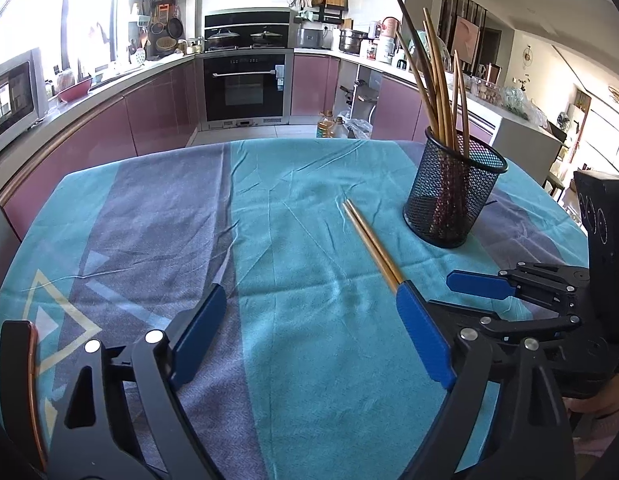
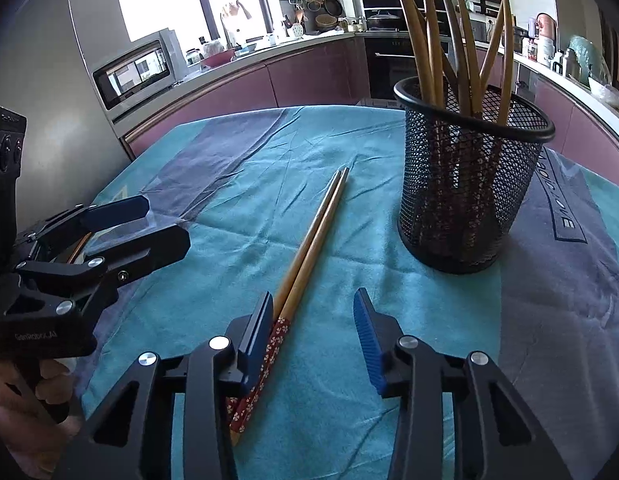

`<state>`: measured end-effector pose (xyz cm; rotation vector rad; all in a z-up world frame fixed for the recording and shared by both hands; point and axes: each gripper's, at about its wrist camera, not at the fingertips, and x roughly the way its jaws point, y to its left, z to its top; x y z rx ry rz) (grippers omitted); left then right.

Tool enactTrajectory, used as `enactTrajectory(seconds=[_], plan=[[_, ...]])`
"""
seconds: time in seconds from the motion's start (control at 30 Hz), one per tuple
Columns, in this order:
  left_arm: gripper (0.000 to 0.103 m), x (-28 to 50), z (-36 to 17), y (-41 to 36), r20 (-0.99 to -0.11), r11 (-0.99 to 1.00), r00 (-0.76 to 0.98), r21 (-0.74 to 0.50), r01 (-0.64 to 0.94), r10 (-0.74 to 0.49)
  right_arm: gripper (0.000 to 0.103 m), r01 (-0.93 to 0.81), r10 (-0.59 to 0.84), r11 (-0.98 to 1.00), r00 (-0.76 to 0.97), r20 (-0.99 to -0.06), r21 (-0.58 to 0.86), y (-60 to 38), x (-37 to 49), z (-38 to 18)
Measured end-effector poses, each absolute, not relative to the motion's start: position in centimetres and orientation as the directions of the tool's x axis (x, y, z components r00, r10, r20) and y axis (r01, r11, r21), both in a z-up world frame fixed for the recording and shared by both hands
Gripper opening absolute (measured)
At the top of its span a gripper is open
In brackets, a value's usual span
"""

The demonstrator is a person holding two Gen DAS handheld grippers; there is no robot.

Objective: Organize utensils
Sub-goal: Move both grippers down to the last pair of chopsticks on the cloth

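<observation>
**Mia:** While the two chopsticks (image 2: 309, 252) lie side by side in the middle of the worktop (image 2: 237, 184), the right tool (image 2: 313, 336) sits over their flowery red ends. Its jaws are apart, not squeezing yet. One blue pad seems to touch the sticks; the other is well away.

**Ben:** What could go wrong?

**Mia:** I think that one pad could push the sticks sideways when the jaws close. Then they might roll apart, and the tool may catch only one.

**Ben:** And the left tool (image 1: 309, 300)?

**Mia:** It is wide open and holds nothing. It sits close beside the right tool, so the two could bump.

**Ben:** Where do the sticks go?

**Mia:** Probably into the black mesh cup (image 2: 469, 184) near the far right edge. It is already full of tall sticks, so new ones could knock them or tip the cup.
</observation>
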<state>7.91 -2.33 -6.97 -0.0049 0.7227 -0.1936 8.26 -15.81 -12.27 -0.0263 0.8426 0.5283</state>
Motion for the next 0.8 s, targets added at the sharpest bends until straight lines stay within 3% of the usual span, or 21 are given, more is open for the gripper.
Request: enactTrajectory(seconds=[0.57, 0.8], plan=[[0.081, 8.5, -7.8, -3.6, -0.684, 0.971, 0.696, -0.078, 0.225, -0.217, 0.029, -0.41, 0.438, 0.881, 0.521, -0.732, 0.235, -16.8, 9.2, -13.1], [0.073, 9.3, -9.1, -5.9, -0.728, 0.951, 0.638, -0.063, 0.302, -0.251, 0.026, -0.4, 0.468, 0.871, 0.499, -0.729, 0.285, -17.9, 9.6, -13.3]])
